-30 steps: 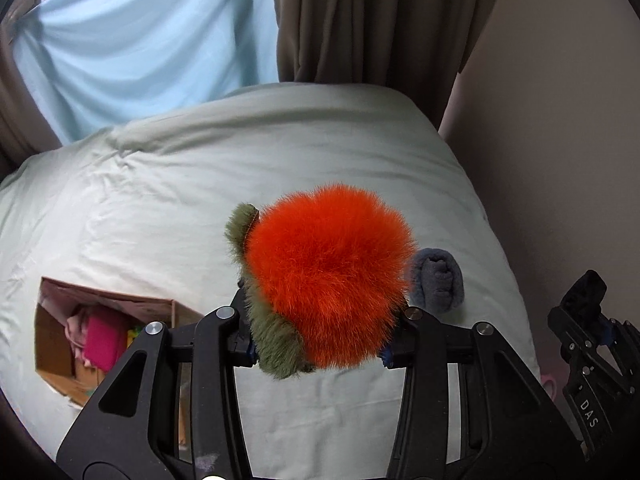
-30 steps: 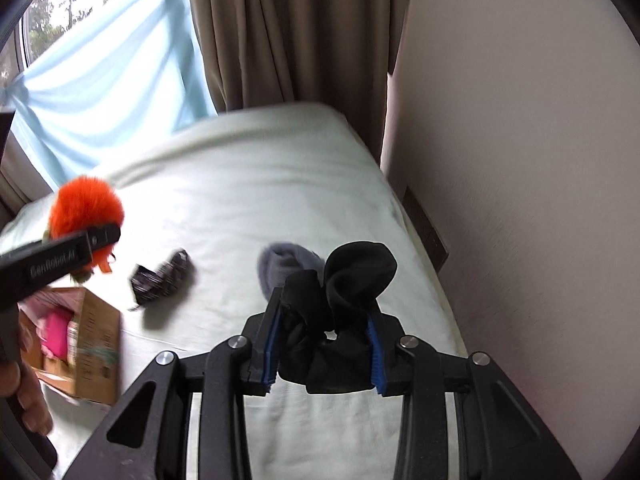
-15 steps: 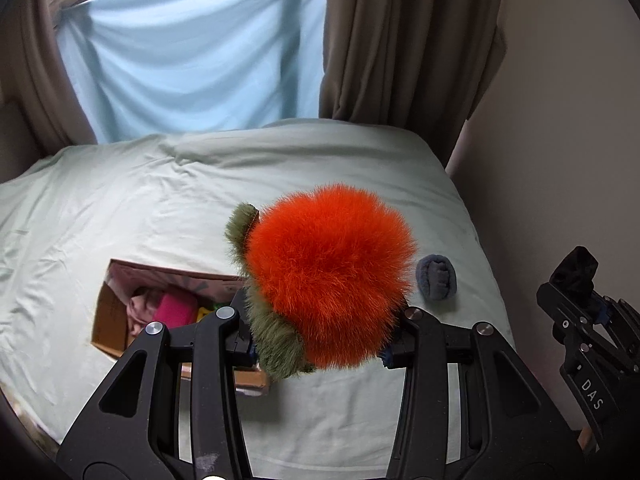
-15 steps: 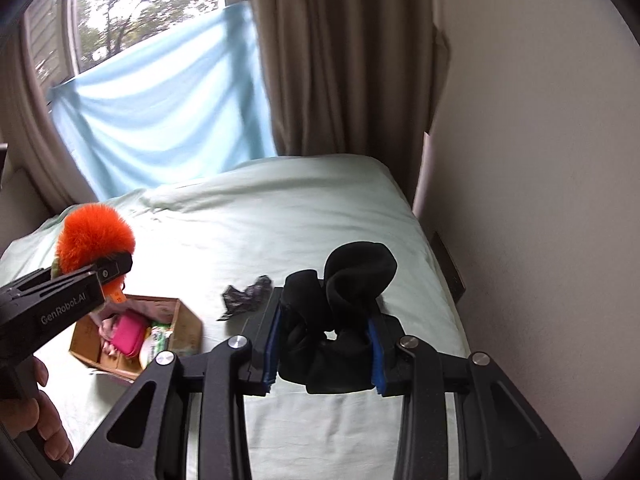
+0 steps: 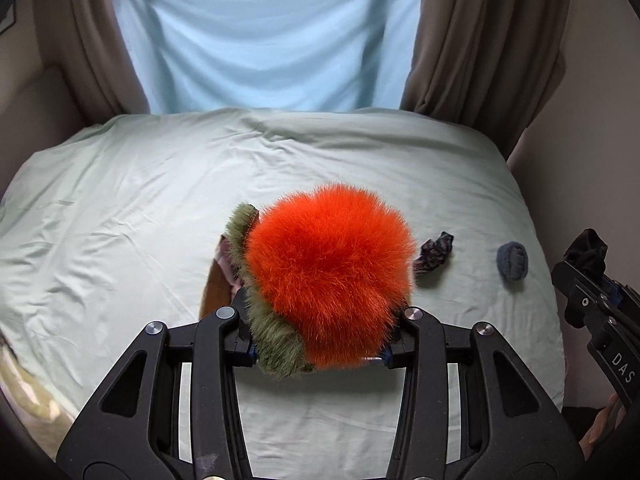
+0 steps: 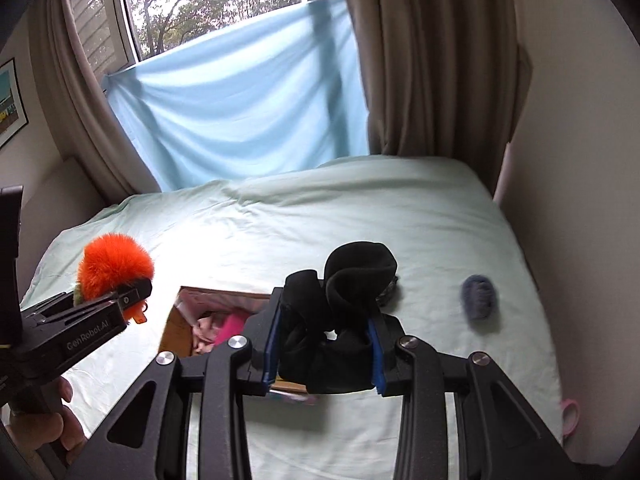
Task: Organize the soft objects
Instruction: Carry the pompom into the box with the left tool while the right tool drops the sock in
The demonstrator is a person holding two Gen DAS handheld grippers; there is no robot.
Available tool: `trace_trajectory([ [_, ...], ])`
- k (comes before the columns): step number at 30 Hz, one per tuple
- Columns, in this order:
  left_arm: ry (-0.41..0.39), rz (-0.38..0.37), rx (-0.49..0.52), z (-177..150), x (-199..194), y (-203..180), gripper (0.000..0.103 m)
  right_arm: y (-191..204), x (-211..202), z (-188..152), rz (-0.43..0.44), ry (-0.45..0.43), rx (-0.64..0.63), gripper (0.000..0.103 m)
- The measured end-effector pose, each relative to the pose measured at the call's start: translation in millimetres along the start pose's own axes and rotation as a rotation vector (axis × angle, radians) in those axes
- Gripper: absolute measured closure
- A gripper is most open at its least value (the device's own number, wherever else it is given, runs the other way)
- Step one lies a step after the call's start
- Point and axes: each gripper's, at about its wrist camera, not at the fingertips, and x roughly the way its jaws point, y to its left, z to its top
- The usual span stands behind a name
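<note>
Left hand-held gripper (image 5: 320, 344): jaws clamped on an orange fluffy toy (image 5: 332, 276) with an olive-green fringe, carried clear of the bed (image 5: 120, 220). The toy hides most of the cardboard box (image 5: 216, 292), at 9 o'clock of it.

Right hand-held gripper (image 6: 324, 360): closed on a black sock bundle (image 6: 344, 288), held above the box's near edge. Likely both loads are bound for the box.

On the bed: a grey-blue sock ball (image 6: 478, 296) at 3 o'clock of the black bundle, and a dark patterned cloth (image 5: 434, 254).

Right view alone shows pink items inside the box; left view alone shows the patterned cloth plainly.
</note>
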Motion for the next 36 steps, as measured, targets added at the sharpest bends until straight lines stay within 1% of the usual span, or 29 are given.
trace_trajectory([
  [4,0.043,0.009,0.012,-4.4,20.2,47.6,0.065,41.0,19.3,-4.3,0.000,0.038,0.001,0.070],
  [8,0.093,0.008,0.019,-10.1,46.8,83.9,0.065,75.2,43.0,-7.1,-0.003,0.086,-0.008,0.070],
  [12,0.153,0.010,0.024,-15.9,83.9,109.1,0.065,101.9,76.5,-8.5,0.017,0.142,0.012,0.070],
  [17,0.231,-0.003,0.011,-21.9,130.2,124.9,0.065,128.3,133.3,-13.3,0.041,0.249,0.006,0.070],
  [21,0.297,-0.004,0.002,-25.7,163.8,130.6,0.065,135.2,172.4,-17.3,0.052,0.327,0.028,0.070],
  [27,0.376,-0.012,-0.011,-30.0,204.8,129.0,0.065,132.5,221.9,-21.3,0.067,0.424,0.046,0.070],
  [31,0.421,-0.016,0.029,-38.4,230.0,120.3,0.065,125.0,250.6,-26.2,0.079,0.496,0.071,0.070],
  [36,0.476,-0.037,0.037,-43.3,250.4,112.7,0.065,114.0,276.9,-33.1,0.080,0.546,0.114,0.070],
])
